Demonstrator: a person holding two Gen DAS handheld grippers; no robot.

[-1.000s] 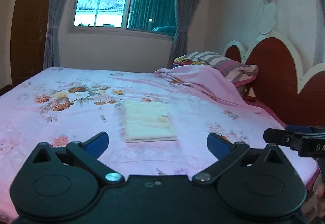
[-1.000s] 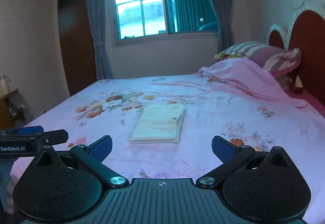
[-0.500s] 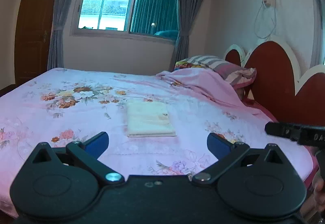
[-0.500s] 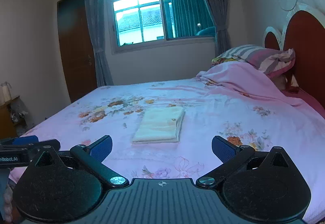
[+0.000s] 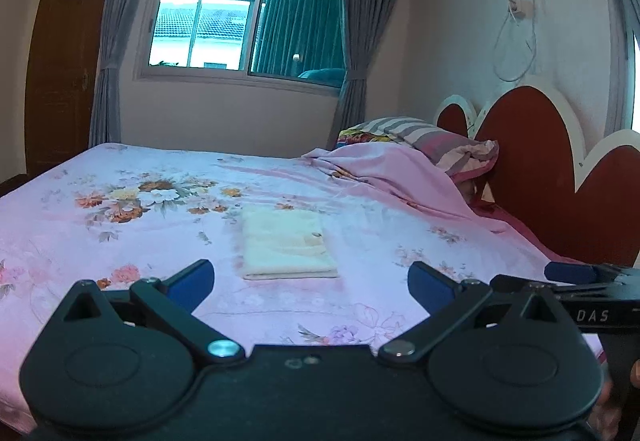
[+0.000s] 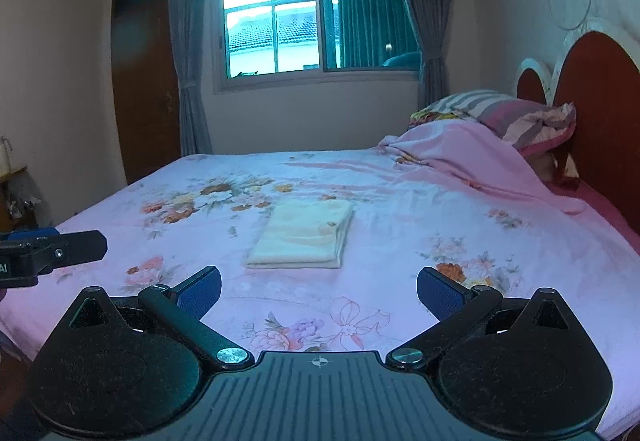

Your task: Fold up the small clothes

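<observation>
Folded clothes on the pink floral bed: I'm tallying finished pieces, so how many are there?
1. The cream folded cloth lies flat mid-bed on the pink floral bedsheet. The rumpled pink blanket by the pillows could hide more.

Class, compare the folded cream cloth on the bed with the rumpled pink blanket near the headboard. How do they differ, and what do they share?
The folded cream cloth is plain and pale; the rumpled pink blanket is pink. The cloth lies flat in a neat rectangle; the blanket is heaped and creased. The cloth sits mid-bed; the blanket lies near the red headboard, against the striped pillow. Both rest on the floral bedsheet, and neither gripper touches them.
</observation>
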